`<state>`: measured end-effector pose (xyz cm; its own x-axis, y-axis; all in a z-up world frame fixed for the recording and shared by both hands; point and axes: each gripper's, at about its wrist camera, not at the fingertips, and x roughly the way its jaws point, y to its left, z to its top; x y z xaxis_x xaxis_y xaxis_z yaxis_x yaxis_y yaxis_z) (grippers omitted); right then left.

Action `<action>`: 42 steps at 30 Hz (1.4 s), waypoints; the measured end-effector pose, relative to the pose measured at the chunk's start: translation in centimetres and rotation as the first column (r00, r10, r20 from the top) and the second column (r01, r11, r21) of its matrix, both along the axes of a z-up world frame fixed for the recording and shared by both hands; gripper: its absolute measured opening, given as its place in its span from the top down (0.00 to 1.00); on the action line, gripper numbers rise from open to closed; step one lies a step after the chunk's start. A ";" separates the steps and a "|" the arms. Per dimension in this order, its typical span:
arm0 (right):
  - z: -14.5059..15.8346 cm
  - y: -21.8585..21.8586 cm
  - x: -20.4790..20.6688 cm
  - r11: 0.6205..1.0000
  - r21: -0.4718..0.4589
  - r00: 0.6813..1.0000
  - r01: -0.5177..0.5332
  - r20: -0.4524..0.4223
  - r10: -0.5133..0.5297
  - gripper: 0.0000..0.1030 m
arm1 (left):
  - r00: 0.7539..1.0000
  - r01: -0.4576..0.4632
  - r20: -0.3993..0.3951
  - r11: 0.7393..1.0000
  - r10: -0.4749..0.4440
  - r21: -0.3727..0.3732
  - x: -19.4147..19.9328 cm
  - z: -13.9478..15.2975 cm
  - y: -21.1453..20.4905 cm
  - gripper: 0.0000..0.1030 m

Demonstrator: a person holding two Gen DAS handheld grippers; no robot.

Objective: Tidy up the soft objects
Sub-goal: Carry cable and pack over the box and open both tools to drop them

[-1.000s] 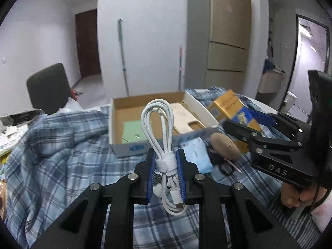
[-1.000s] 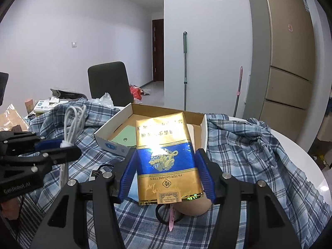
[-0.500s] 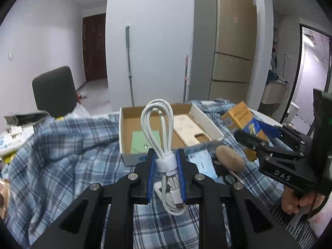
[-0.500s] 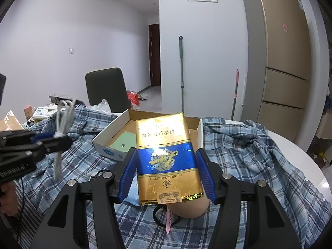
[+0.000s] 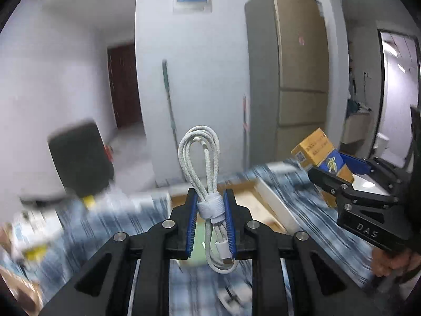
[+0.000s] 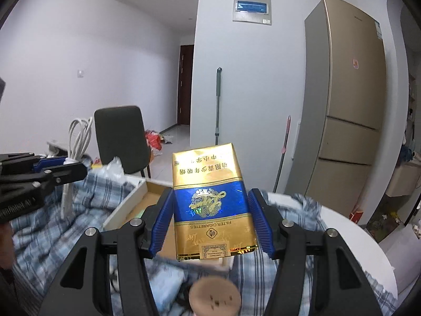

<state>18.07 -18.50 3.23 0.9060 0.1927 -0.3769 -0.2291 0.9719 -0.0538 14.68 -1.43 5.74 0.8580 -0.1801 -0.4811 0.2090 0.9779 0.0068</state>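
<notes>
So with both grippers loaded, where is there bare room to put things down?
Free: the floor of the cardboard box ahead, mostly bare near its left wall, and the plaid cloth on the right, toward the white table edge. Crowded: the near patch under the cigarette pack, with a brown round object.

- The left gripper (image 5: 209,220) points forward and somewhat downward, its blue-padded jaws drawn close and clamped on the strap of a coiled white cable (image 5: 208,184), whose loops rise above the fingertips.
- The right gripper (image 6: 210,222) also tilts slightly down, jaws at a middling width, pads pressed on both sides of a gold and blue pack (image 6: 211,205) that stands up between them.
- Each gripper shows at the edge of the other's view, side by side and apart.
- A hand (image 5: 392,263) wraps the right gripper's handle from beneath.
</notes>
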 end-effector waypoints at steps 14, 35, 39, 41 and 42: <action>0.0 1.8 5.2 0.992 0.057 0.992 0.113 0.055 -0.117 0.45 | 0.997 -0.070 0.033 0.991 0.074 -0.118 7.1 0.7 0.0 0.80; -9.0 2.1 9.1 0.998 -0.028 0.979 0.047 -0.199 -0.052 0.44 | 0.982 -0.110 -0.157 0.993 0.102 -0.043 12.5 -8.8 2.0 0.80; -9.1 2.1 9.2 0.998 -0.028 0.977 0.049 -0.205 -0.053 0.43 | 0.983 -0.111 -0.149 0.993 0.104 -0.039 12.4 -8.8 2.4 0.79; -9.1 2.1 9.4 0.999 -0.027 0.975 0.042 -0.216 -0.047 0.34 | 0.984 -0.108 -0.150 0.993 0.100 -0.042 12.4 -8.7 2.3 0.79; -9.2 2.2 9.5 0.999 -0.027 0.975 0.045 -0.219 -0.049 0.28 | 0.984 -0.111 -0.146 0.993 0.105 -0.039 12.3 -8.7 2.3 0.74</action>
